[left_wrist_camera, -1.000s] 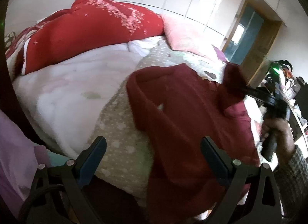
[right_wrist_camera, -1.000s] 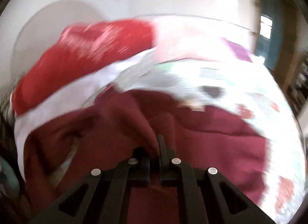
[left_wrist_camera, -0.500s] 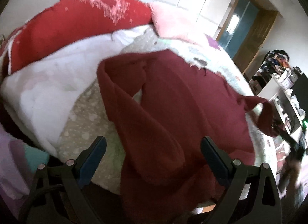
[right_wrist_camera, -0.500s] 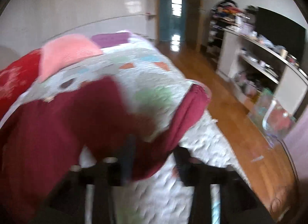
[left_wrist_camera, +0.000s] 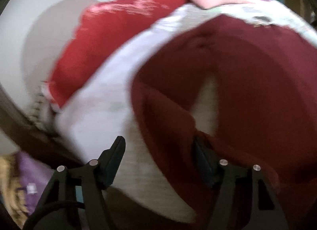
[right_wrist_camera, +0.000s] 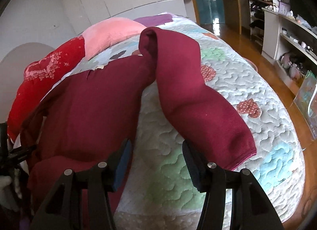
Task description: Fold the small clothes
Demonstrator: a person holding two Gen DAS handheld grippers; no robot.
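Note:
A dark maroon sweater (right_wrist_camera: 95, 101) lies spread on the quilted bedspread (right_wrist_camera: 237, 71). One sleeve (right_wrist_camera: 194, 91) is stretched out toward the bed's near edge, its cuff just right of my right gripper (right_wrist_camera: 156, 150). That gripper is open over bare quilt, with nothing between its fingers. The left wrist view is blurred. There my left gripper (left_wrist_camera: 159, 146) hangs low over the sweater's (left_wrist_camera: 257, 81) other sleeve (left_wrist_camera: 164, 121). Its jaws are closing, and sleeve fabric lies between them by the right finger, with no pad visibly pressing on it.
A red pillow (right_wrist_camera: 45, 75) and a pink pillow (right_wrist_camera: 113, 32) lie at the head of the bed, beside a white blanket (left_wrist_camera: 103, 101). To the right are wood floor (right_wrist_camera: 257, 55) and cluttered shelves (right_wrist_camera: 287, 32). A purple cloth (left_wrist_camera: 29, 170) lies off the bed's left side.
My right gripper let go of the sleeve it was shut on, opened, and the sleeve now lies flat. My left gripper dipped toward the other sleeve and its jaws narrowed.

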